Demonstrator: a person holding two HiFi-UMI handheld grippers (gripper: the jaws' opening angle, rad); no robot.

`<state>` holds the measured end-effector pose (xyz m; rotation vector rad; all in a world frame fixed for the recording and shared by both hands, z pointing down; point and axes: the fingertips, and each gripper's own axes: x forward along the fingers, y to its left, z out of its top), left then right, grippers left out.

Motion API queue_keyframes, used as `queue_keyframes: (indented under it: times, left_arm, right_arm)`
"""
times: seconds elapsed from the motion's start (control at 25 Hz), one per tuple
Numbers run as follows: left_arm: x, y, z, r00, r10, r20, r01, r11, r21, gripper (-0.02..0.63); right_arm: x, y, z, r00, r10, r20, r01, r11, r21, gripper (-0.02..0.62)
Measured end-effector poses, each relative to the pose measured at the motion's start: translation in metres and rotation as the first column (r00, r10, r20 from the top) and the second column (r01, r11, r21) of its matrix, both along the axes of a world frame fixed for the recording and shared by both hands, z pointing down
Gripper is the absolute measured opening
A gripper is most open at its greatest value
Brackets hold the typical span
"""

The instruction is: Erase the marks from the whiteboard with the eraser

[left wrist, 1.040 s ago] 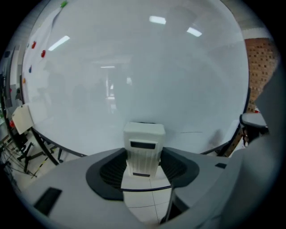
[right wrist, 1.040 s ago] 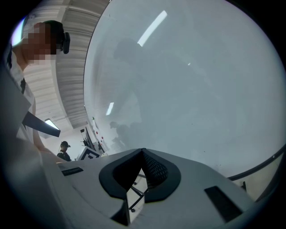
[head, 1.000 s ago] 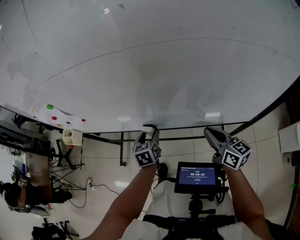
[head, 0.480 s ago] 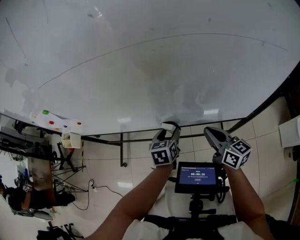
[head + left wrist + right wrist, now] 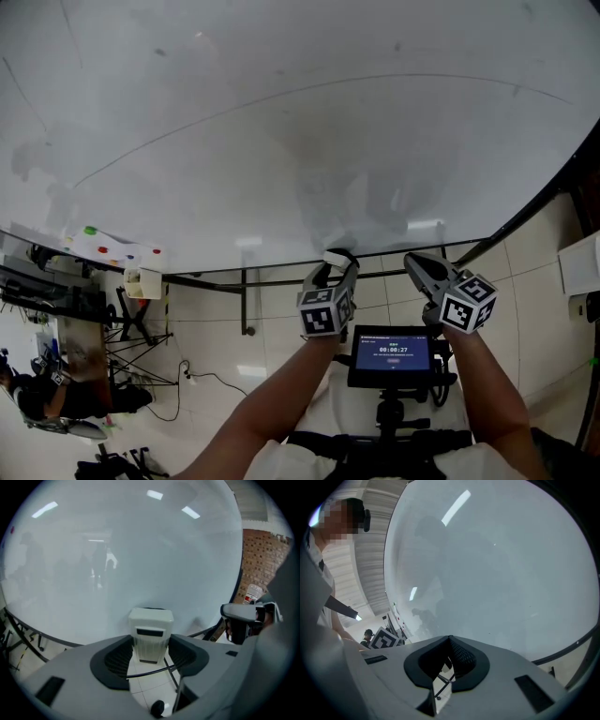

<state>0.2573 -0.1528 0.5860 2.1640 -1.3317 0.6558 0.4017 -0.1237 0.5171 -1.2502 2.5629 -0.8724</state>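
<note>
Head view: whiteboard (image 5: 281, 169), large and upright, filling the upper frame; one long thin arc (image 5: 159, 141) runs across it from lower left towards upper right, with shorter faint strokes at the top left corner. Left tool (image 5: 338, 266) sits low by the board's bottom edge, pinching the eraser (image 5: 339, 255); right tool (image 5: 413, 264) is just beside it, carrying nothing; small display (image 5: 392, 354) below both. The arc lies well above the eraser, so you will need to lift the left tool a good way before any wiping counts. Left gripper view: left tool (image 5: 150, 654), jaws pressed on both flanks of the pale ribbed eraser (image 5: 150, 631), which stands upright and centred between them; whiteboard (image 5: 122, 550) beyond it; whether the eraser's face touches the board cannot be told here. The grasp looks square, so keep the squeeze firm and lay the felt flat, not on an edge, then follow the arc lengthwise in overlapping passes. Right gripper view: right tool (image 5: 449, 654), jaws pressed together with nothing between them; whiteboard (image 5: 501, 573) ahead. Judged best kept clear of the left tool's sweep, so that the two do not collide along the board.
</note>
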Motion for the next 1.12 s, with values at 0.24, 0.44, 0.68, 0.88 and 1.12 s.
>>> queue_keyframes:
  times: [0.24, 0.44, 0.68, 0.88, 1.12]
  left_arm:
    - [-0.036, -0.006, -0.005, 0.995, -0.098, 0.031, 0.098, 0.995, 0.014, 0.275]
    - [0.001, -0.005, -0.008, 0.995, -0.097, -0.002, 0.097, 0.995, -0.010, 0.275]
    - [0.071, 0.007, -0.007, 0.999, 0.026, -0.042, -0.028, 0.998, -0.051, 0.276]
    - [0.141, 0.019, -0.007, 0.986, 0.151, -0.067, -0.156, 0.985, -0.075, 0.278]
    - [0.213, 0.032, 0.004, 0.949, 0.307, -0.074, -0.314, 0.944, -0.102, 0.279]
  right_arm:
    - [0.016, 0.001, 0.015, 1.000, 0.009, -0.019, -0.010, 1.000, -0.028, 0.029]
    - [0.030, 0.004, 0.021, 1.000, 0.022, -0.012, -0.023, 0.999, -0.041, 0.029]
    - [0.065, 0.016, 0.028, 0.997, 0.082, -0.007, -0.083, 0.995, -0.055, 0.029]
    - [0.103, 0.032, 0.029, 0.989, 0.151, -0.001, -0.150, 0.987, -0.063, 0.029]
    - [0.153, 0.056, 0.037, 0.963, 0.270, 0.002, -0.269, 0.960, -0.077, 0.029]
